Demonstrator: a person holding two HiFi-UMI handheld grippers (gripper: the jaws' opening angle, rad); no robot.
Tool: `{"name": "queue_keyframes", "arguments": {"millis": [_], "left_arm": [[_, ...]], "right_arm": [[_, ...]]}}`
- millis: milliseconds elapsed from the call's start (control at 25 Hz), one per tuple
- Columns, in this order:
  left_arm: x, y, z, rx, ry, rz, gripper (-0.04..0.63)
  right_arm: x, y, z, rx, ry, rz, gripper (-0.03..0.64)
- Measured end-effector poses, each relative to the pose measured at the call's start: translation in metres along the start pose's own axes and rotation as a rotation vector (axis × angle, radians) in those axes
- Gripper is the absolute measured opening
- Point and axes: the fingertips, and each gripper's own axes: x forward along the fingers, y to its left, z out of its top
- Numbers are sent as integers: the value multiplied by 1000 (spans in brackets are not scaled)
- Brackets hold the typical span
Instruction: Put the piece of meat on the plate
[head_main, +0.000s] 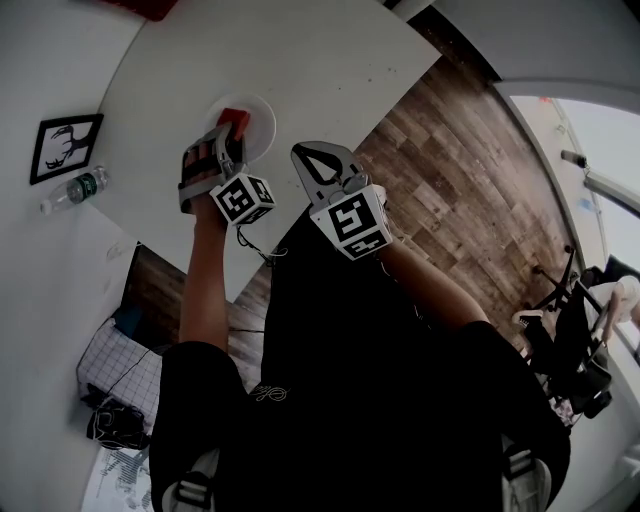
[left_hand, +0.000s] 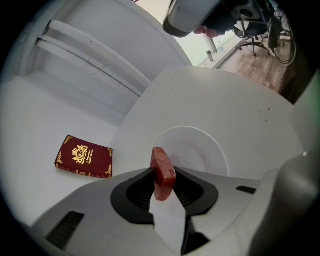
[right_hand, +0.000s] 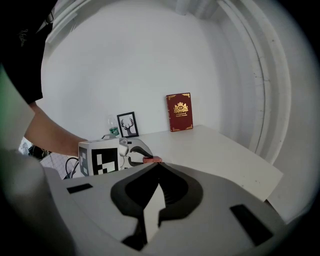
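Note:
The piece of meat (left_hand: 163, 172) is a reddish-brown slab standing on edge between the jaws of my left gripper (left_hand: 164, 181), which is shut on it. It hangs over the near rim of the white plate (left_hand: 200, 149). In the head view the meat (head_main: 234, 118) shows at the tips of the left gripper (head_main: 228, 136), over the edge of the plate (head_main: 260, 110). My right gripper (head_main: 303, 152) is to the right of the plate, shut and holding nothing. From the right gripper view (right_hand: 159, 167) I see the left gripper (right_hand: 136, 151) and the meat (right_hand: 151, 160).
The plate lies on a round white table (head_main: 330, 70). A dark red book (left_hand: 84, 156) lies left of the plate, by the wall. A framed deer picture (head_main: 65, 146) and a water bottle (head_main: 78, 189) stand at the table's left. Wood floor (head_main: 450, 180) is on the right.

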Motion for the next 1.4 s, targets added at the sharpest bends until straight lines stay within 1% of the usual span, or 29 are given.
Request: {"name": "queue_keyframes", "arguments": {"millis": [120, 280, 360, 480, 600, 800, 1000, 1400], "left_arm": [[0, 1, 1, 4, 4, -3, 107], [0, 1, 3, -15, -11, -23, 108], [0, 0, 4, -4, -8, -38, 110], [0, -2, 6, 12, -4, -69, 117], [1, -3, 3, -8, -5, -103, 127], [3, -13, 5, -32, -2, -184, 172], [3, -14, 7, -54, 1, -247, 186], [2, -17, 10, -54, -8, -330, 202]], "right_arm": [[2, -2, -1, 15, 5, -5, 21], [6, -4, 2, 29, 1, -10, 21], [5, -4, 2, 28, 0, -10, 21], [4, -5, 3, 29, -1, -13, 21], [6, -5, 4, 34, -1, -18, 21], [6, -4, 4, 32, 3, -14, 21], [4, -6, 5, 39, 2, -23, 21], [6, -9, 9, 38, -4, -28, 21]]}}
